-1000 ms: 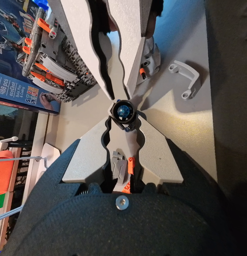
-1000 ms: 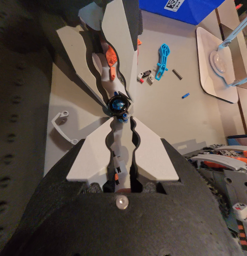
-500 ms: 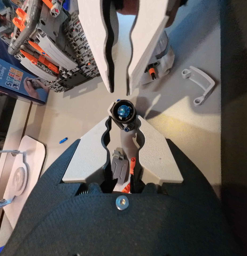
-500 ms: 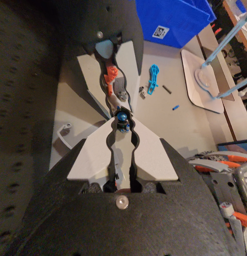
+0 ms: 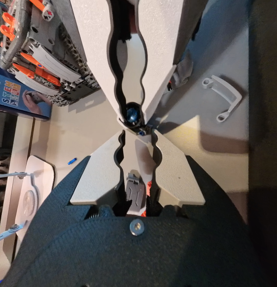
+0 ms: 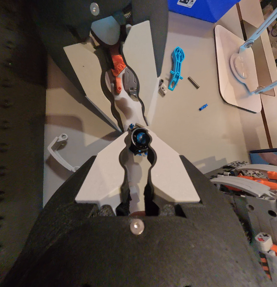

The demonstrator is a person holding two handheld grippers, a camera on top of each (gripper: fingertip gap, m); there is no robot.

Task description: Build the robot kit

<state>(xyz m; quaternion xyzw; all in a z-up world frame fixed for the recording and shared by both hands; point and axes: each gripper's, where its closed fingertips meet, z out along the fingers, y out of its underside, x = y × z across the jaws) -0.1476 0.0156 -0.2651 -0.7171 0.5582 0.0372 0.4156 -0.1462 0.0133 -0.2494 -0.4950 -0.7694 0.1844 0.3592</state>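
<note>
While right gripper point(image 6: 138, 140) jaws pinch black ball-joint piece point(image 6: 140, 142), left gripper point(image 5: 138, 133) jaws spread.

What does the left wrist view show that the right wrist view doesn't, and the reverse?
Only the left wrist view: the printed blue box.
Only the right wrist view: the turquoise lever piece, dark rod and blue bin.
Both: the right gripper closed around the black ball-joint piece, the left gripper open before it, the curved grey piece.

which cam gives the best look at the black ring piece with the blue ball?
Right wrist view: black ring piece sits sharp between the right gripper jaws, ring and blue ball visible. Left wrist view shows it blurred, partly hidden by those jaws.
</note>
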